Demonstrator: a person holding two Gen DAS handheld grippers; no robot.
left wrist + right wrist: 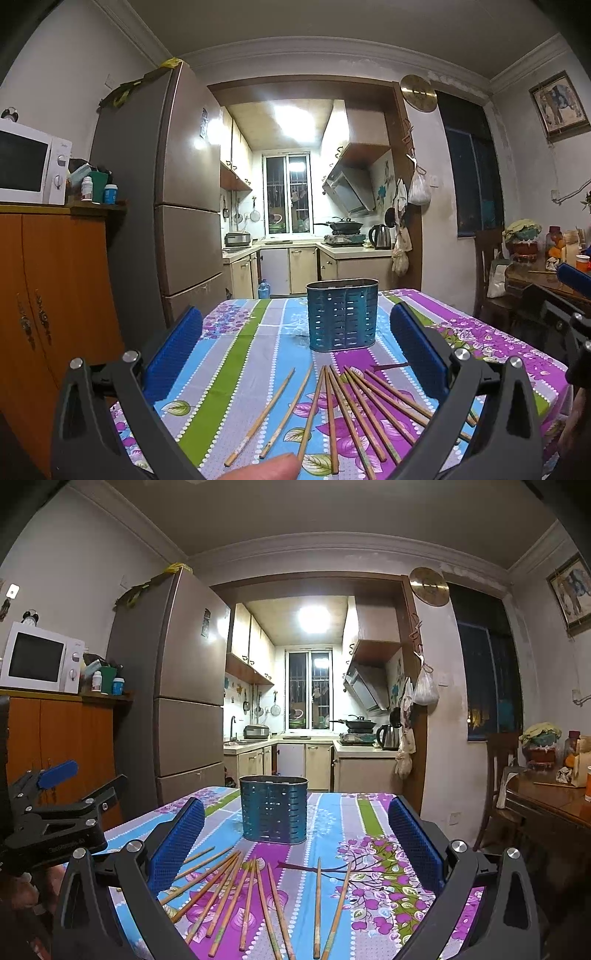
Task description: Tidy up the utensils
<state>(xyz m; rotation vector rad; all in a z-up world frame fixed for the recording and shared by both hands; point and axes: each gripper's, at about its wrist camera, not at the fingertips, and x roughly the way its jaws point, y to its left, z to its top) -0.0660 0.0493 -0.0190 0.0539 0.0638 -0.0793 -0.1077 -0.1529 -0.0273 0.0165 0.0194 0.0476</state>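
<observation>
Many thin wooden chopsticks (255,904) lay loose near perforated blue metal holder (273,809); light, stiff, slippery; best pinched mid-shaft. Left tongs (295,354), right tongs (295,843) gaped wide, empty.

Clothed table (236,332) bears chopsticks (354,410), apparently empty caddy (342,314)

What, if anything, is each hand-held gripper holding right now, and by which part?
Nothing. The left hand-held gripper and right hand-held gripper are both open and empty; the chopsticks lie loose on the tablecloth.
</observation>
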